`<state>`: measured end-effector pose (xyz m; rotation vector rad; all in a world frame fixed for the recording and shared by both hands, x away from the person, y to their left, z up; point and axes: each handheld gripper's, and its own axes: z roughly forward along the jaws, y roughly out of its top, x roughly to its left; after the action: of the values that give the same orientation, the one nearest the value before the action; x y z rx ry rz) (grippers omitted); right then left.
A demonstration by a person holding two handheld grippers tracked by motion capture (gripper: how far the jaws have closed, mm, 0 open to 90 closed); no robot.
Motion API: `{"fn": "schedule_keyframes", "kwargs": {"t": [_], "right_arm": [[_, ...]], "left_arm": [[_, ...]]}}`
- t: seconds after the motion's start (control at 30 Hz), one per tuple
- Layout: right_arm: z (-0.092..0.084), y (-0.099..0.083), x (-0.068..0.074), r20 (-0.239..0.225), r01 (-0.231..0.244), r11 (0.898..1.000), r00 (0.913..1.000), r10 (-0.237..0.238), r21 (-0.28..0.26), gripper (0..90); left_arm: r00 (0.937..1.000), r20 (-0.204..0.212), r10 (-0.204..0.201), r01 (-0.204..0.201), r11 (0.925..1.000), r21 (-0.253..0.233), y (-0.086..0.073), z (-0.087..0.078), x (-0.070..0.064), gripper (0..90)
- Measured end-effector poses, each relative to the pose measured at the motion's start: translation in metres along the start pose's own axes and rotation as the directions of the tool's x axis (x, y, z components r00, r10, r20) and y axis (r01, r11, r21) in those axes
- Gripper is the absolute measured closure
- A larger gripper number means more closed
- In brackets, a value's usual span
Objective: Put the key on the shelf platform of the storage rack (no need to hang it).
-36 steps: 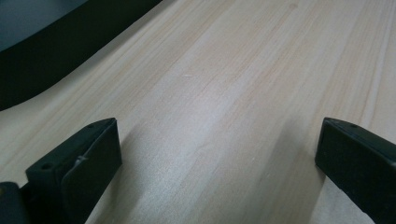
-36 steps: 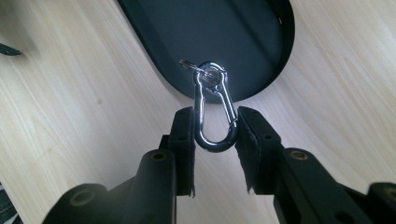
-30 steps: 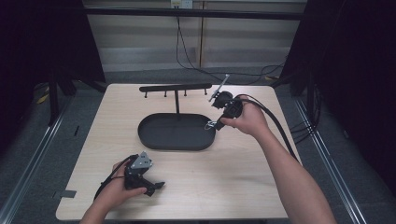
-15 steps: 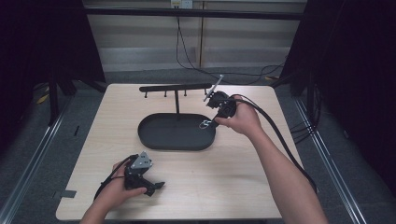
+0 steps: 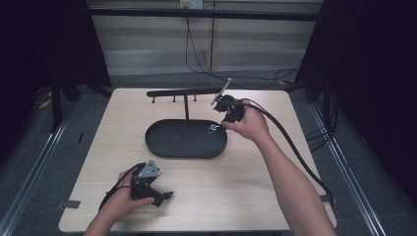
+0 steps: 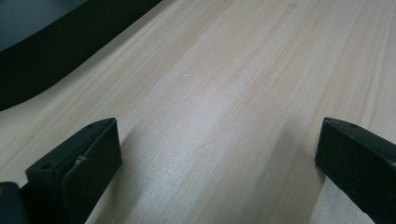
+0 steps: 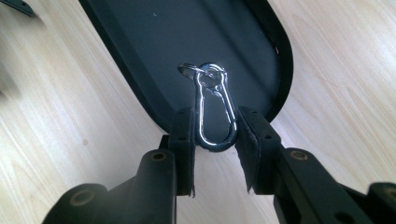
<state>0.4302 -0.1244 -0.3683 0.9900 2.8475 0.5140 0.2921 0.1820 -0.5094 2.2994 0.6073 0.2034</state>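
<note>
My right gripper (image 7: 215, 133) pinched a silver carabiner (image 7: 214, 106) by its lower end, holding it above the tray's (image 7: 140, 42) right end; a small ring (image 7: 187, 70) seemed hooked at its top. My left gripper (image 6: 215, 154) sat spread wide, low over the bare table (image 6: 224, 74) at the near left corner.

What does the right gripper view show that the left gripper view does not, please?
The right gripper view alone gives a silver metal carabiner clip with a small ring, clamped between the right gripper and hanging over the black oval tray. The left gripper view alone gives the left gripper with jaws wide apart, nothing between them, and a dark edge beyond the table. Both share the pale wooden table.
</note>
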Motion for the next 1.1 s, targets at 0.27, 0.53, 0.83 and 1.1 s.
{"fn": "schedule_keyframes", "kwargs": {"t": [0.27,0.53,0.83,1.1], "right_arm": [[0.006,0.002,-0.001,-0.003,-0.001,1.000,1.0000,0.001,0.013,69.0],[0.010,0.009,0.000,0.006,0.006,0.999,1.0000,-0.006,0.033,69.0],[0.016,0.018,0.003,0.014,0.017,0.999,0.9997,-0.017,0.048,69.0],[0.022,0.020,0.002,0.015,0.012,0.998,0.9998,-0.012,0.054,69.0]], "left_arm": [[1.0000,0.000,0.000,0.000,1.0000,0.000,0.000,0.000,0.000,0.1],[1.0000,0.001,0.000,0.000,1.0000,0.000,0.000,0.000,0.000,0.1],[1.0000,0.000,0.001,-0.001,1.0000,0.000,0.000,0.000,0.000,0.1],[1.0000,0.000,0.001,-0.001,1.0000,0.000,0.000,0.000,0.000,0.1]]}}
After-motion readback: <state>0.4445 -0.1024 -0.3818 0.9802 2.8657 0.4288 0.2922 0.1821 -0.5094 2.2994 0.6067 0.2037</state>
